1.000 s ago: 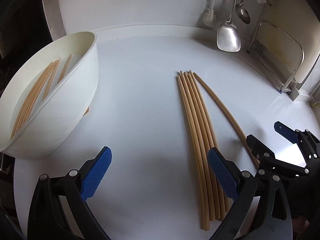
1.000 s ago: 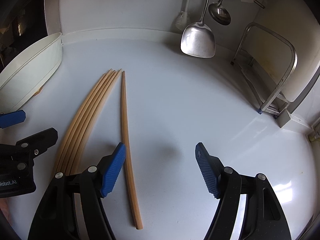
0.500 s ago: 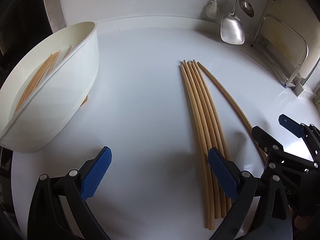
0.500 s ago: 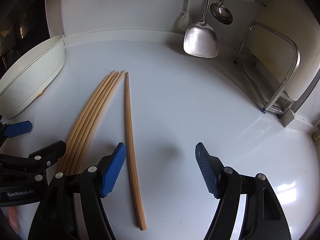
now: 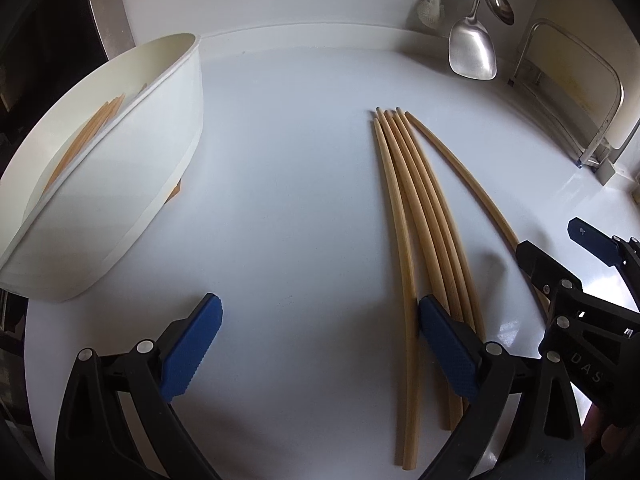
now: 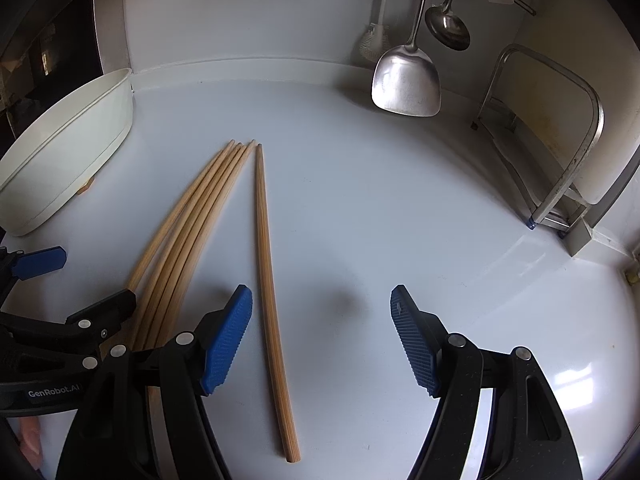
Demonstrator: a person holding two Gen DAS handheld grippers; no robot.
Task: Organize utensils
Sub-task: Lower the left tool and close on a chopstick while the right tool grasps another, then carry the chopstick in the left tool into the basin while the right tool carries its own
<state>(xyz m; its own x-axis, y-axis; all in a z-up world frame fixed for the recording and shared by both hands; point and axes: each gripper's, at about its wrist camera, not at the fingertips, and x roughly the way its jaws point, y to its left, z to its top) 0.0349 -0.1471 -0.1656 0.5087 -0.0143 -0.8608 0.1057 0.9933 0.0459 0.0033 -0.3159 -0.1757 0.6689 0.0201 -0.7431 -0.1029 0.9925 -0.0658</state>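
Several wooden chopsticks (image 5: 416, 208) lie in a bundle on the white counter (image 5: 288, 200), also seen in the right wrist view (image 6: 192, 216). A single chopstick (image 6: 266, 280) lies apart to their right. My left gripper (image 5: 320, 344) is open; the bundle's leftmost stick runs just inside its right finger, and the others pass under that finger. My right gripper (image 6: 320, 312) is open, with the single chopstick between its jaws close to the left finger. A white container (image 5: 120, 184) at the left holds more chopsticks (image 5: 88, 136).
A metal spatula (image 6: 406, 80), a ladle (image 6: 448, 24) and a brush hang on the back wall. A metal rack (image 6: 560, 132) stands at the right. The white container (image 6: 68, 148) sits by the counter's left edge.
The left gripper has drifted slightly nearer along the bundle, so the scene sits a little higher in its view. The right gripper has kept still. Both stay open.
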